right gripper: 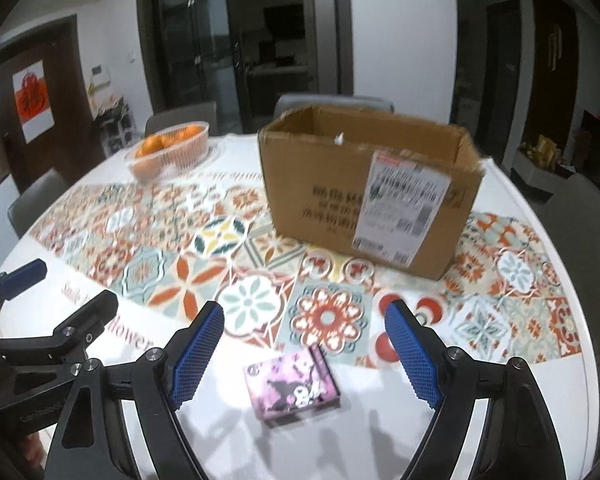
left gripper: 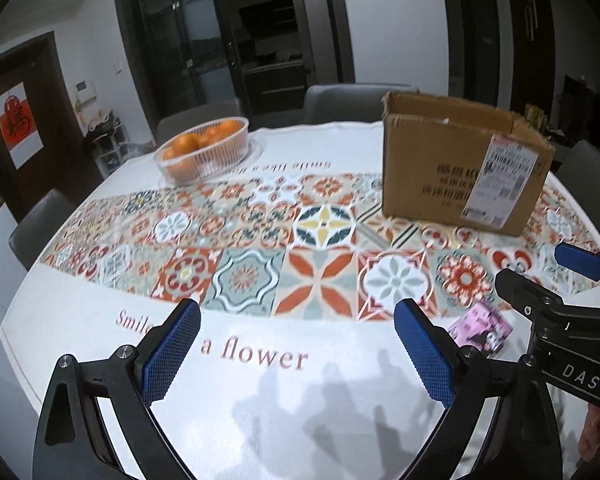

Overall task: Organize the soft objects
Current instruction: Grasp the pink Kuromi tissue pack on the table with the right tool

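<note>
Pink packet (right gripper: 293, 385), the only loose soft-looking thing we can find, lies flat on the white part of the tabletop (right gripper: 500, 392), well short of the open cardboard box (right gripper: 364, 196) that we take to be its destination. Our right gripper (right gripper: 305, 354) hangs over it with the jaws spread wide and nothing between the pads; the packet sits in the gap ahead of them, nearer the left pad. Our left gripper (left gripper: 298, 354) is also spread and empty, aimed at bare cloth beside the printed words. To do this pick well, we judge that we should centre the right jaws on the packet first, then come down low enough that both pads bracket its 2 short edges, and close gently, since a flat soft pack may buckle or slide on the smooth cloth. A slight tilt to get 1 pad under an edge could help. The left gripper should stay out of the way, as the 2 tools already sit close together. Several things stay unclear: the packet's contents and thickness are hard to judge, and in the left view it is half hidden behind the jaw and the other tool. The box interior is mostly out of sight; only a small white scrap shows at its rim. Both views are blurred, so the box's print and label cannot be read. A basket of oranges (left gripper: 204, 148) stands far off.
</note>
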Demonstrator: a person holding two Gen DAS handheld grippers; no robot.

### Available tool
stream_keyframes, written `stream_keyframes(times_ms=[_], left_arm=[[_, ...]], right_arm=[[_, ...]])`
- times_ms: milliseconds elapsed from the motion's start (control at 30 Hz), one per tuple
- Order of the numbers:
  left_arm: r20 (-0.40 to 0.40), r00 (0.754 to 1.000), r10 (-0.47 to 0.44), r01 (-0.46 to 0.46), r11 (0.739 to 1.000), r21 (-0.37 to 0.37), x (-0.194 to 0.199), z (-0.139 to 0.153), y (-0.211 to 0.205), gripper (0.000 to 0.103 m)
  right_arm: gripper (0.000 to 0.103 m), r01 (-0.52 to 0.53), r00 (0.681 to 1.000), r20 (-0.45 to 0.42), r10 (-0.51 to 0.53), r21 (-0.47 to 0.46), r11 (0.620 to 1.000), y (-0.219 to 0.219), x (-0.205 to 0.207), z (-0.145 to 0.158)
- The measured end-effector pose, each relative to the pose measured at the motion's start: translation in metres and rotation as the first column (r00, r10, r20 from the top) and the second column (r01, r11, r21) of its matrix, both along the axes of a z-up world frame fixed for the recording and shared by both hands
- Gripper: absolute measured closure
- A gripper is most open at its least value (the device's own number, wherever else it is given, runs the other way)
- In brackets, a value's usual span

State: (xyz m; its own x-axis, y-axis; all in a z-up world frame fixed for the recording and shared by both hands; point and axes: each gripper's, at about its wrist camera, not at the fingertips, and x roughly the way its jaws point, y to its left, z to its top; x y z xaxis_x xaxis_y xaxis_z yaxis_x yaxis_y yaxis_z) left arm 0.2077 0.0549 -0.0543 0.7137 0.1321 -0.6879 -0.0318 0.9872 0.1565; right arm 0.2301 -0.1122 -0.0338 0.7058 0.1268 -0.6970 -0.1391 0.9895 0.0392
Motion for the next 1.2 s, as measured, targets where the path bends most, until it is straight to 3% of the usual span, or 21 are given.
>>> stream_keyframes(times_ms=[167,600,1200], left_arm=[[-0.044,0.999,0.031,-0.031,0.999,0.016,-0.005,-0.018,0.004,0.004],[-0.201,0.976,0.084,-0.093,0.995,-0.034,-0.014,-0.06,0.011,0.004],[-0.283,0.956,0.079,-0.09,0.996,-0.025,-0.008,-0.086,0.003,0.004]], right_arm=[[0.019,-0.035,0.996,-0.083,0.036,0.013,0.999,0.001,0.007,-0.017],[0.019,-0.177,0.957,-0.242,0.158,-0.058,0.982,0.019,0.018,-0.057],[0.019,-0.208,0.933,-0.318,0.17,-0.087,0.974,0.017,0.027,-0.09]])
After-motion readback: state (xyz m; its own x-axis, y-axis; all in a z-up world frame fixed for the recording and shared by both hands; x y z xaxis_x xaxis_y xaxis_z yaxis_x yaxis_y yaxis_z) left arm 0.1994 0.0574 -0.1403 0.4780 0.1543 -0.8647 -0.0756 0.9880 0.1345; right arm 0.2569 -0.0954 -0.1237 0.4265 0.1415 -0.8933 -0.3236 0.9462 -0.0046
